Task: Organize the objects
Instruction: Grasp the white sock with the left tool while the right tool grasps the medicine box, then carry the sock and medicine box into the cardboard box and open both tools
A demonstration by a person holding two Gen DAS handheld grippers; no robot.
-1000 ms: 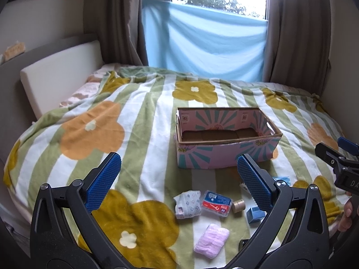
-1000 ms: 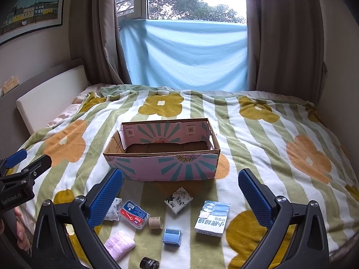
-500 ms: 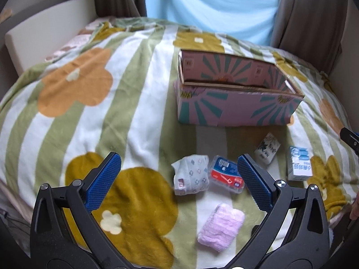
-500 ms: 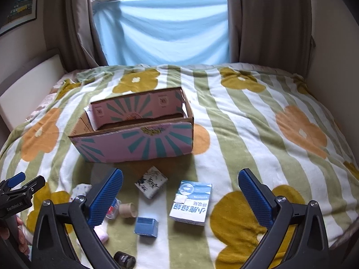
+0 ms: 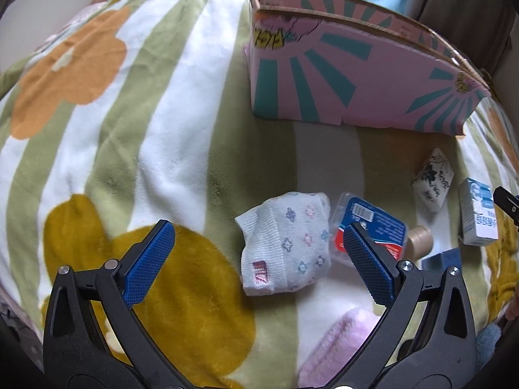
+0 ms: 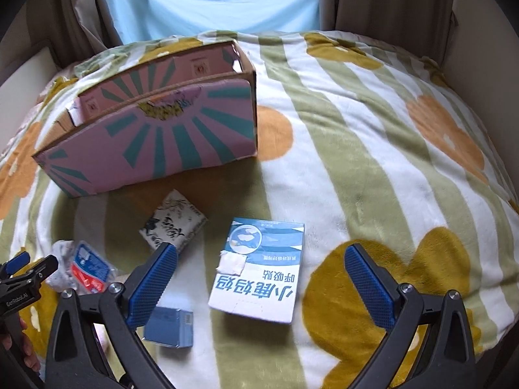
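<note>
Both pairs of ribbed blue fingers (image 5: 150,261) gape empty: a knitted floral sock bundle (image 5: 285,243) between the left, a glossy blue-white carton (image 6: 259,267) between the right (image 6: 368,283)

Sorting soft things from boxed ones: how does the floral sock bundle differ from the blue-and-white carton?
The sock bundle is soft, lumpy knit; the carton is stiff and flat-sided. The sock bundle is white with small flowers, while the carton is printed blue and white with lettering. The sock bundle lies ahead of the left gripper, the carton ahead of the right gripper. Both rest on the blanket, outside the pink box.
</note>
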